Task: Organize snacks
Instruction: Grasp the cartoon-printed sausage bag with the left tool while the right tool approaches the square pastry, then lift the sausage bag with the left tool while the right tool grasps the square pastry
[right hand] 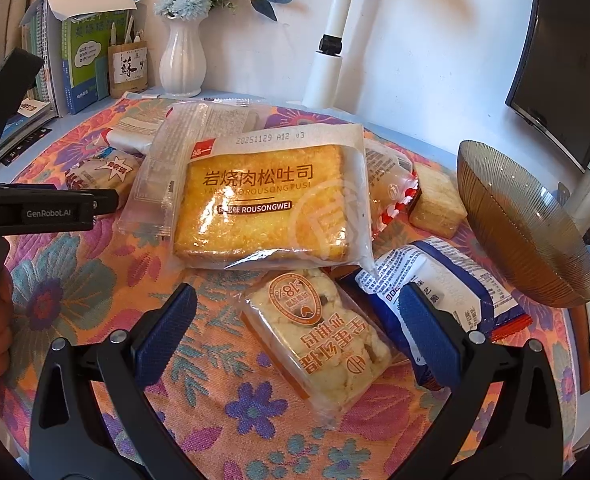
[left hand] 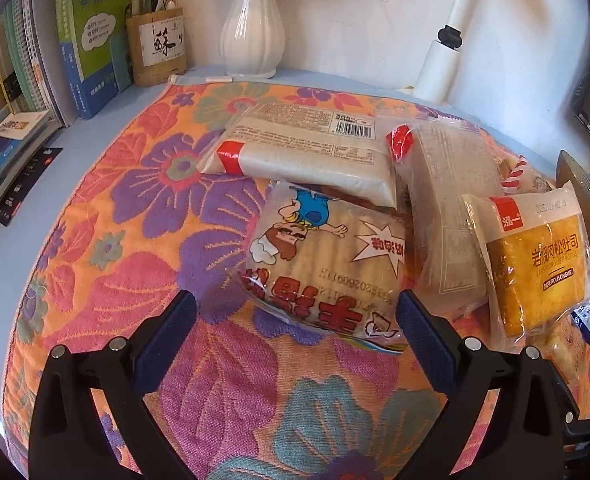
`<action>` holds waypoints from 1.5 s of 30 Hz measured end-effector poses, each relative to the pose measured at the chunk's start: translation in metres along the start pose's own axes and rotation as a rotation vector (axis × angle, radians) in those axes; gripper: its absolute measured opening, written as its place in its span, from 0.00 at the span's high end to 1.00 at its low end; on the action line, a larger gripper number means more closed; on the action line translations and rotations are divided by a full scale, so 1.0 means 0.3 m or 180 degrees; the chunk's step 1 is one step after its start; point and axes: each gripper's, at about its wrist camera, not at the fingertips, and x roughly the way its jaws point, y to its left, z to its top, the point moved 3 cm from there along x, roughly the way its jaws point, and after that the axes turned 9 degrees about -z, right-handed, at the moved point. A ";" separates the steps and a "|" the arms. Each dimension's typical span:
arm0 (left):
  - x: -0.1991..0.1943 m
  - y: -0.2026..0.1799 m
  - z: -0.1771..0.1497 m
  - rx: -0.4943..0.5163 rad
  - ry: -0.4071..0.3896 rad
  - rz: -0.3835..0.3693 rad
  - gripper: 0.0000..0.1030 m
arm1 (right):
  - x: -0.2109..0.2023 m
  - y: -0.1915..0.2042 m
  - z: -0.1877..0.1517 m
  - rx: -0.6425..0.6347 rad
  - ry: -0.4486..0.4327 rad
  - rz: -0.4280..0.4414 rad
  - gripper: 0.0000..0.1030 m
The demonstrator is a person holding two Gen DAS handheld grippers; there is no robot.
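Snacks lie heaped on floral cloth [left hand: 107, 240], none sorted yet. Left tongs [left hand: 295, 320] wide open, empty, astride cartoon packet [left hand: 323, 264]. Right tongs [right hand: 297, 320] wide open, empty, flanking nougat packet [right hand: 327, 344]. Bowl [right hand: 523, 224] rightward. Next, likely: close on packet, lift.

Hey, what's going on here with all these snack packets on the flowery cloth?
A person is sorting snacks with two hand-held tongs. Both are open and hold nothing. The left tongs point at a cartoon biscuit packet; the right tongs point at a nougat packet. A toast packet lies on top of other packets on the floral cloth. A brown glass bowl sits at the right, apparently empty.
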 end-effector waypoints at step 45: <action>-0.004 0.113 0.049 0.0045 0.0000 -0.0325 0.29 | 0.087 -0.180 -0.049 0.0685 0.0723 0.1110 0.19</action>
